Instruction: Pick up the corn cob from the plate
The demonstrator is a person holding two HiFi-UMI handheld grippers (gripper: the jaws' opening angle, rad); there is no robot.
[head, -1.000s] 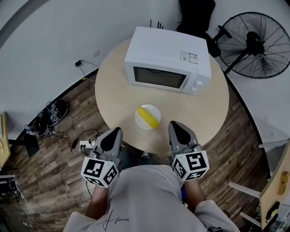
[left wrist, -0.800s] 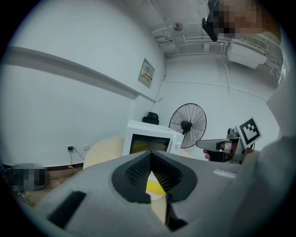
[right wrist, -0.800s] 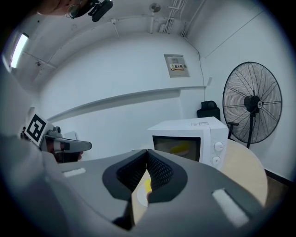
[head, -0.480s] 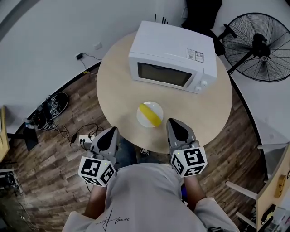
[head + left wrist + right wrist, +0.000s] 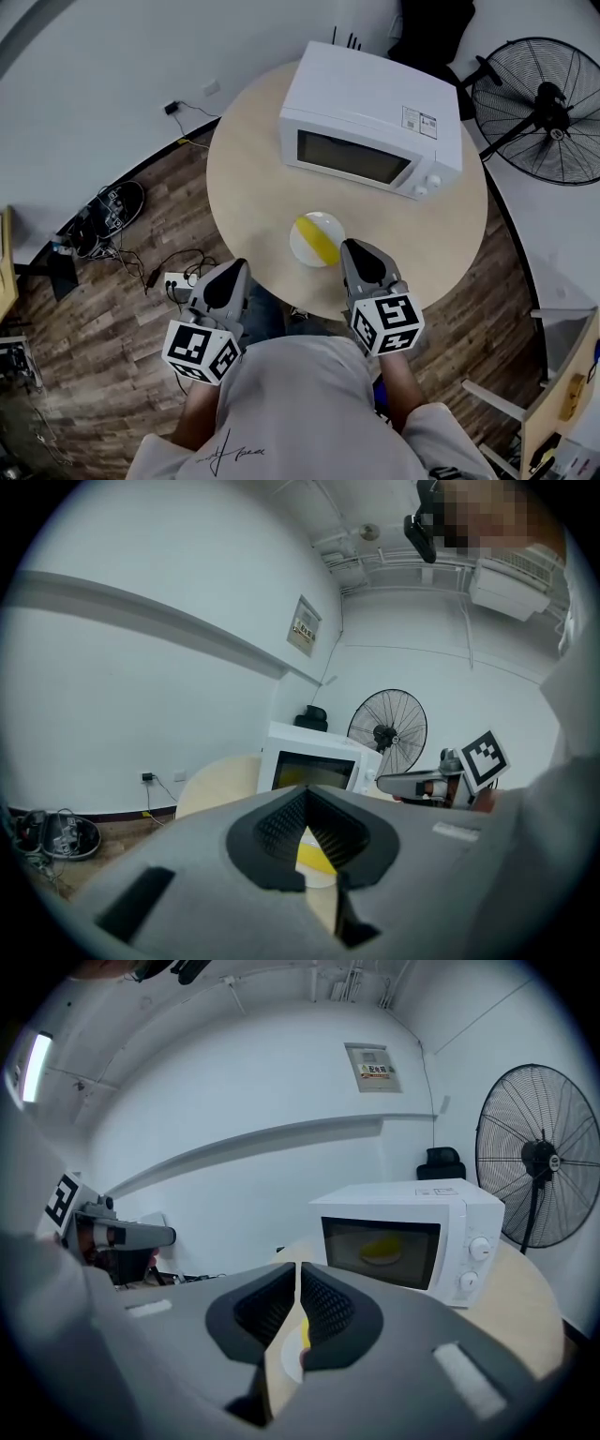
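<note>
A yellow corn cob [image 5: 321, 242] lies on a small white plate [image 5: 307, 230] near the front edge of the round table [image 5: 246, 169]. My right gripper [image 5: 354, 245] hangs just right of the plate, its tips close beside the rim. Its jaws have just been opening and stand a narrow slit apart with nothing between them. Through that slit in the right gripper view [image 5: 297, 1269] the corn cob [image 5: 305, 1333] and plate [image 5: 282, 1354] show. My left gripper [image 5: 236, 266] is shut and empty off the table's front-left edge. The corn cob [image 5: 315, 857] appears under the left gripper [image 5: 305, 792].
A white microwave [image 5: 370, 117] with its door closed stands at the back of the table, behind the plate. A black standing fan [image 5: 548, 108] is at the far right. Cables and a power strip [image 5: 173, 279] lie on the wooden floor to the left.
My right gripper has moved forward to the plate's right side. The left gripper has hardly shifted.
</note>
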